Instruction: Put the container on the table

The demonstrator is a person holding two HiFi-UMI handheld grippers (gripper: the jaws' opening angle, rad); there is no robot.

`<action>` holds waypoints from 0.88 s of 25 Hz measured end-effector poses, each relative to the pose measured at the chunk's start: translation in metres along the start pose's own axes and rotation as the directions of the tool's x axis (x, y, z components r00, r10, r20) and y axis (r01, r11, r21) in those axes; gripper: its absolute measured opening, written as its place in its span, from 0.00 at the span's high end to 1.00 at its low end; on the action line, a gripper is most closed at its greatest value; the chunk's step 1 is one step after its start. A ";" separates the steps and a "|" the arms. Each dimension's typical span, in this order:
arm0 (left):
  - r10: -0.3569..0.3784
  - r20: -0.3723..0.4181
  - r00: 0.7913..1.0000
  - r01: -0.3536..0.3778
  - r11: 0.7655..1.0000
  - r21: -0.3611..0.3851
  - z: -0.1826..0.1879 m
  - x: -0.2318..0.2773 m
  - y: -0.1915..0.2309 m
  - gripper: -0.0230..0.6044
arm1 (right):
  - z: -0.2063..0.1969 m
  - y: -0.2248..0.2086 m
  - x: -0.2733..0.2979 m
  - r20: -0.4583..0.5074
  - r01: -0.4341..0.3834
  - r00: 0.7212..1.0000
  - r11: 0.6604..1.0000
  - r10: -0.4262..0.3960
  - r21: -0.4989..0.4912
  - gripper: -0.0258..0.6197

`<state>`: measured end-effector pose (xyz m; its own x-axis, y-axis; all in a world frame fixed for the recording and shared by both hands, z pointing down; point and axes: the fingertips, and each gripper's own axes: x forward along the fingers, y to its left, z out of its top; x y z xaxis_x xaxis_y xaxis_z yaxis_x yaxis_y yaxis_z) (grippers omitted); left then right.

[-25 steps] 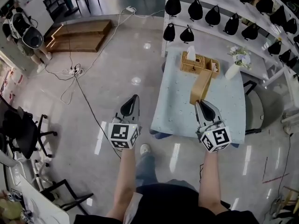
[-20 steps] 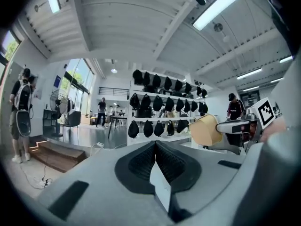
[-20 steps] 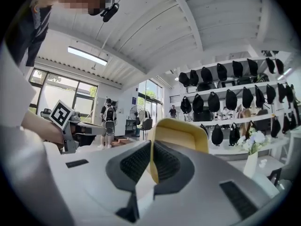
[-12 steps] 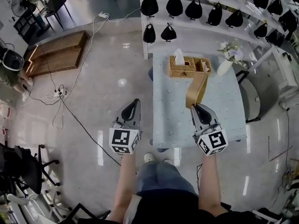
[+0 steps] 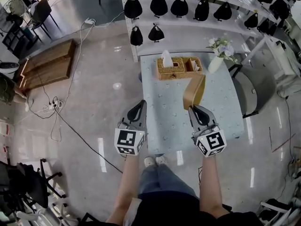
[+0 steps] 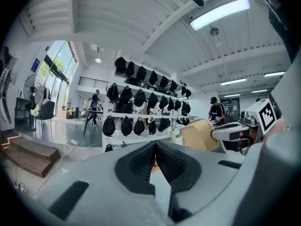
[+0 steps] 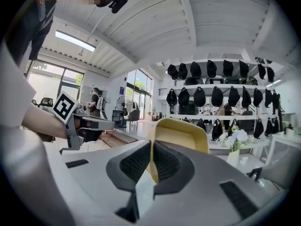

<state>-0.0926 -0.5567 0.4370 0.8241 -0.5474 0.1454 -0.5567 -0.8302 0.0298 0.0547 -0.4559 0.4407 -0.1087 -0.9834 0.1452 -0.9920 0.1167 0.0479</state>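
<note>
1. Table (image 5: 225,117): seen whole only in the head view.
2. Container (image 5: 194,91): tan, held up over the table.
3. Right gripper (image 5: 196,109): its own view shows the jaws clenched on the container's wall.
4. Left gripper (image 5: 138,108): its own view shows the jaws pressed together, empty.

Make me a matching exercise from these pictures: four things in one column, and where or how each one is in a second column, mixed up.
Things:
1. container
2. left gripper
3. wicker basket
4. white vase

States:
A. stands on the table with flowers in it
B. jaws together, nothing between them
C. sits on the table with a tissue sticking out
D. clamped in the right gripper

Pairs: 1-D, 2-B, 3-C, 4-A
</note>
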 end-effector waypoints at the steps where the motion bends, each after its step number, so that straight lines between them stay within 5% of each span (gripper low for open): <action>1: -0.021 0.001 1.000 0.021 1.000 0.008 0.002 0.011 -0.009 0.95 | 0.000 -0.007 -0.003 -0.001 0.012 1.000 1.000 -0.012 -0.002 0.93; 7: -0.196 0.034 0.980 0.193 0.979 0.063 0.028 0.091 -0.084 0.95 | 0.001 -0.059 -0.023 -0.008 0.095 0.995 0.995 -0.096 -0.029 0.93; 13: -0.378 0.039 0.925 0.371 0.920 0.131 0.049 0.173 -0.175 0.95 | -0.019 -0.117 -0.046 -0.108 0.159 0.978 0.975 -0.177 -0.158 0.93; 22: -0.451 -0.067 0.890 0.456 0.878 0.145 0.001 0.274 -0.242 0.95 | -0.093 -0.202 -0.038 -0.294 0.095 0.939 0.958 -0.176 -0.270 0.93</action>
<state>0.2677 -0.5058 0.4687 0.9775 -0.1061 0.1824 -0.0984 -0.9938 -0.0510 0.2652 -0.4296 0.5175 0.0915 -0.9036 0.4186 -0.9435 0.0558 0.3265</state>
